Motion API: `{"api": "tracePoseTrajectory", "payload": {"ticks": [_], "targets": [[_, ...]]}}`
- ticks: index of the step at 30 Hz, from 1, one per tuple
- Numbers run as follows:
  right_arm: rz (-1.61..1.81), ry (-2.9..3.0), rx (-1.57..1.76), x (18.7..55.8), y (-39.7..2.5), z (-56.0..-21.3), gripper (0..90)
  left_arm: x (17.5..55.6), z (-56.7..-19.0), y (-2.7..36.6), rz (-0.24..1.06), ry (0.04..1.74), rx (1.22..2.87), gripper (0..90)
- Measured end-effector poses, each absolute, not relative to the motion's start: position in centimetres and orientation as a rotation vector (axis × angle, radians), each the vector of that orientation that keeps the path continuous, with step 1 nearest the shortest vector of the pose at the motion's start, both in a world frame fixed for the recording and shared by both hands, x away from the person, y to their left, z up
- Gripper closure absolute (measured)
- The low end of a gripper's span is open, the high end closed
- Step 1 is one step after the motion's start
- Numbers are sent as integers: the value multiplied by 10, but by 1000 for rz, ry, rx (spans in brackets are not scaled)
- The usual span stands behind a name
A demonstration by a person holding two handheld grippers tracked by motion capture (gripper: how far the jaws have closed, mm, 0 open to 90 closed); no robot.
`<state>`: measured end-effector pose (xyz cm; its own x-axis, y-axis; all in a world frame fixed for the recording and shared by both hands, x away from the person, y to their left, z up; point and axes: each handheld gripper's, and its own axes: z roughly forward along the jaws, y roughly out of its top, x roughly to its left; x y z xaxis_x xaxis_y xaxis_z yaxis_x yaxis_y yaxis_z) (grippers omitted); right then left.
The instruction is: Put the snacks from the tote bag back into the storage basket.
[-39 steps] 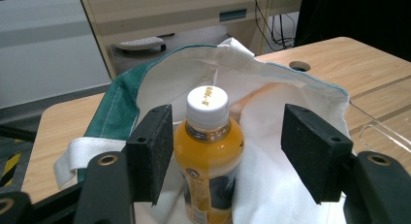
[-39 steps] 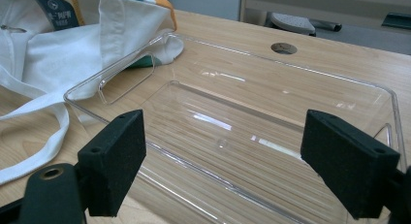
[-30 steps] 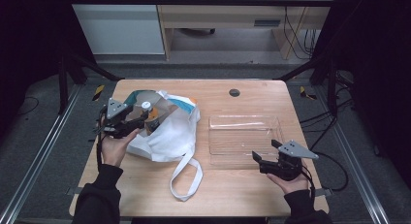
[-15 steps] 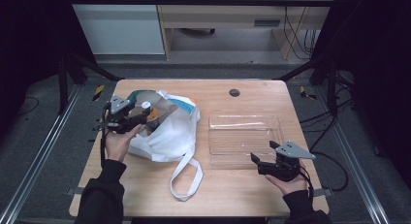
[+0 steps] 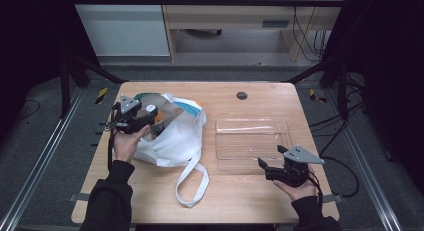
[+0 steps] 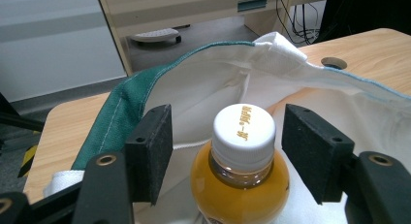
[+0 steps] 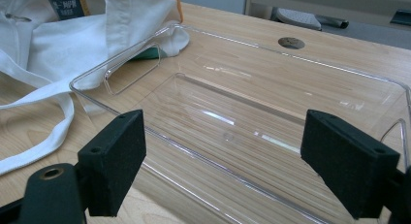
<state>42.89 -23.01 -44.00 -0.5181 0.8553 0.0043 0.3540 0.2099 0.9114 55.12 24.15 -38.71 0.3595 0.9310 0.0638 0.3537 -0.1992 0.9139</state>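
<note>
Bottle [image 6: 241, 171]: stood upright inside the mouth of the bag, near the tabletop's left edge, orange drink under a white cap [image 6: 244, 128].
Left gripper [image 6: 228, 153]: jaws were wide apart, one on each side of the bottle's neck, neither pad touching it; nothing was held.
Step in hand: judged to be the grasp on the bottle, to lift it out of the bag.
Doing it well: the pads looked best closed just below the cap, on the neck and shoulder, level and centred, so the round body would not twist out.
Bag [image 5: 176, 136]: white cloth with a green hem [image 6: 116, 112], its rim lay close behind the left pad; catching the cloth in the grip would drag it along.
Tray [image 5: 253, 141]: clear plastic, empty, on the tabletop's right half, just beside the bag.
Right gripper [image 5: 274, 165]: hovered wide open at the tray's near edge, holding nothing.
</note>
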Motion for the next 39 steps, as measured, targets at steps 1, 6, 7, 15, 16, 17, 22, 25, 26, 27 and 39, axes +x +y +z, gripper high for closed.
{"api": "tracePoseTrajectory", "payload": {"ticks": [1,6,7,15,16,17,22,25,26,27,39], "targets": [[1280,1976,1116,429,-230,-440,166,551,-388,241,823,1141,1739,360],[1281,1975,1119,429,-230,-440,166,553,-392,240,822,1144,1744,414],[1281,1976,1118,429,-230,-440,166,553,-393,239,822,1142,1746,424],[1286,1978,1113,429,-231,-440,164,555,-400,237,792,1136,1756,474],[1289,1979,1112,429,-231,-440,163,555,-400,236,790,1134,1759,484],[1291,1980,1110,428,-231,-439,163,555,-400,235,796,1130,1761,494],[1296,1978,1115,427,-231,-439,162,554,-399,233,822,1125,1747,560],[1294,1977,1113,427,-232,-439,162,554,-399,234,810,1141,1731,580],[1293,1978,1112,427,-232,-439,162,554,-399,234,808,1143,1730,581],[1293,1979,1113,427,-232,-439,162,554,-399,234,810,1143,1730,582],[1292,1989,1111,427,-231,-440,161,555,-394,231,811,1185,1742,590]]}}
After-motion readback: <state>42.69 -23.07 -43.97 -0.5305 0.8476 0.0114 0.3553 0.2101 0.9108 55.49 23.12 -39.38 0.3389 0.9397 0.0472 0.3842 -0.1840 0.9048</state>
